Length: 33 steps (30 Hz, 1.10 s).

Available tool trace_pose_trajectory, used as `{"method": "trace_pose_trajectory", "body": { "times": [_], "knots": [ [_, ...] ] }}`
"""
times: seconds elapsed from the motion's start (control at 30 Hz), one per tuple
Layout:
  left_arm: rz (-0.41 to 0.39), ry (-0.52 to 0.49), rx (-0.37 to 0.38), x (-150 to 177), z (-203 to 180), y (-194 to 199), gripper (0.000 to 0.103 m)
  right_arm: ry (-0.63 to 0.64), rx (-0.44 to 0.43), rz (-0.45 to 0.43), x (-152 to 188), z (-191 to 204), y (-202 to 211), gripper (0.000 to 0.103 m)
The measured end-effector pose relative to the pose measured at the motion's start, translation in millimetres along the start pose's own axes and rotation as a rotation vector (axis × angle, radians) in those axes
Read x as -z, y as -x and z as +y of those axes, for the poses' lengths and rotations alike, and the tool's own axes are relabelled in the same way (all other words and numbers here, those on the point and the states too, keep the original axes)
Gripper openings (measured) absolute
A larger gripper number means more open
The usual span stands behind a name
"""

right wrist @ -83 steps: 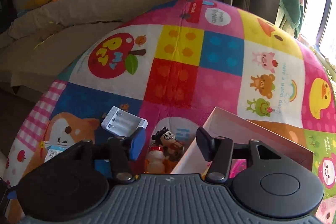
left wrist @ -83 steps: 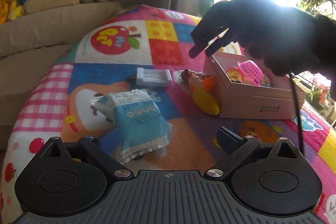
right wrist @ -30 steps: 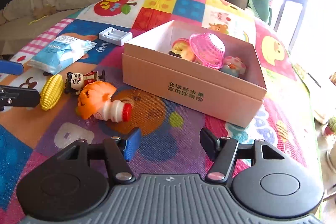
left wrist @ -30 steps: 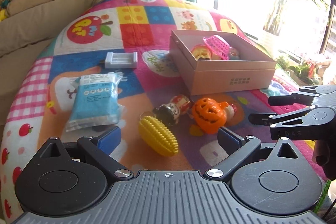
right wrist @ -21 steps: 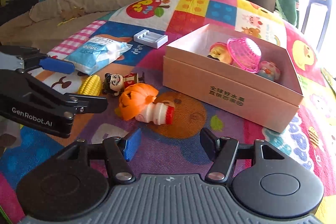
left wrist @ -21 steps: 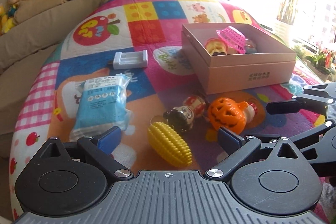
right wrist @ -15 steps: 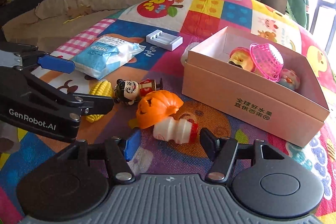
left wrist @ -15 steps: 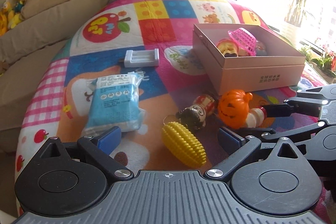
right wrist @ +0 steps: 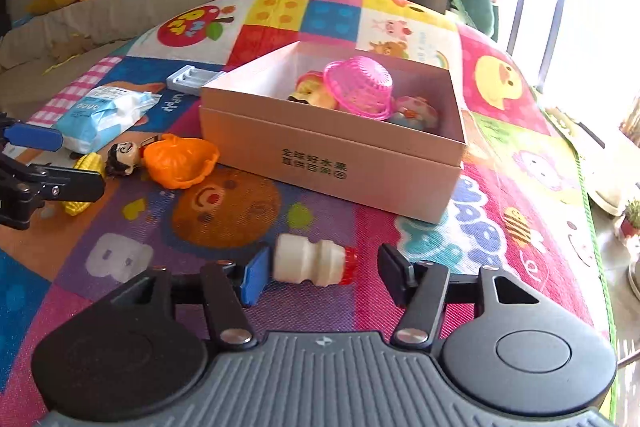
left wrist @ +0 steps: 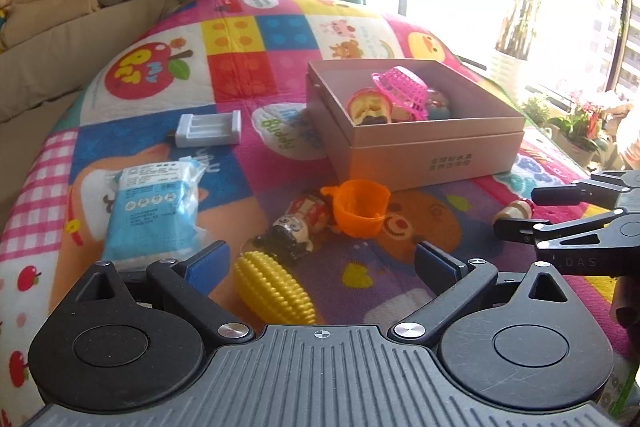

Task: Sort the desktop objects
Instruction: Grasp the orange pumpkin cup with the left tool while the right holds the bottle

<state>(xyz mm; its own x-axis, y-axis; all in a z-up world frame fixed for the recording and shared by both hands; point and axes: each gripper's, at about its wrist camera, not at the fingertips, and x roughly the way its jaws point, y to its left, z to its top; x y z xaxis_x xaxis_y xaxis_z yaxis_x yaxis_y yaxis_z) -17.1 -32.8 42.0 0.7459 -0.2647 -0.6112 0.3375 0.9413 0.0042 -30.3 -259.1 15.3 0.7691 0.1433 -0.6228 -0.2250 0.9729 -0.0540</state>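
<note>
The right tongs (right wrist: 320,273) are spread around a small bottle (right wrist: 314,264) lying on the table (right wrist: 224,267), the left tongs (left wrist: 322,263) spread above the corn (left wrist: 274,287), the box (right wrist: 332,151) beyond.

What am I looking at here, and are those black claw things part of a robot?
No robot: a person holds a two-fingered tool in each hand, and each tool carries a camera looking out along its fingers. One picture comes from the left tool, the other from the right tool. Both are open and hold nothing.

On the colourful play mat stands a cardboard box with a pink basket and small toys inside. Outside it lie a yellow toy corn, a little figurine, an orange pumpkin shell, a blue packet and a white tray. A small white bottle lies between the right tool's fingers, not yet gripped.
</note>
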Motion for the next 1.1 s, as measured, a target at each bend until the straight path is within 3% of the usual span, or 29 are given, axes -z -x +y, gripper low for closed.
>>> {"method": "trace_pose_trajectory", "body": {
  "times": [0.17, 0.27, 0.33, 0.5, 0.63, 0.73, 0.87, 1.0, 1.1],
  "knots": [
    [-0.030, -0.056, 0.044, -7, -21, -19, 0.100, -0.103, 0.018, -0.030, 9, -17, 2, 0.067],
    [0.001, -0.063, 0.136, -9, -25, -31, 0.084, -0.153, 0.025, -0.062, 11, -23, 8, 0.078],
    [0.038, -0.043, 0.181, -8, -21, -39, 0.086, -0.166, 0.019, -0.069, 12, -25, 9, 0.079],
    [0.070, 0.006, 0.075, -11, -2, -54, 0.091, -0.157, 0.017, -0.075, 10, -22, 8, 0.083],
    [0.033, -0.012, 0.115, -14, -7, -48, 0.090, -0.156, 0.018, -0.072, 10, -20, 8, 0.083],
    [0.029, -0.070, 0.074, -15, -21, -56, 0.085, -0.156, 0.020, -0.066, 10, -20, 7, 0.083],
    [0.064, -0.055, 0.013, -16, -20, -70, 0.055, -0.150, 0.028, -0.065, 10, -19, 7, 0.083],
    [0.059, -0.079, 0.053, -7, -20, -52, 0.055, -0.131, 0.029, -0.060, 10, -16, 7, 0.086],
    [0.069, -0.121, 0.143, 9, -22, -26, 0.055, -0.115, 0.030, -0.053, 10, -13, 6, 0.086]
  ]
}}
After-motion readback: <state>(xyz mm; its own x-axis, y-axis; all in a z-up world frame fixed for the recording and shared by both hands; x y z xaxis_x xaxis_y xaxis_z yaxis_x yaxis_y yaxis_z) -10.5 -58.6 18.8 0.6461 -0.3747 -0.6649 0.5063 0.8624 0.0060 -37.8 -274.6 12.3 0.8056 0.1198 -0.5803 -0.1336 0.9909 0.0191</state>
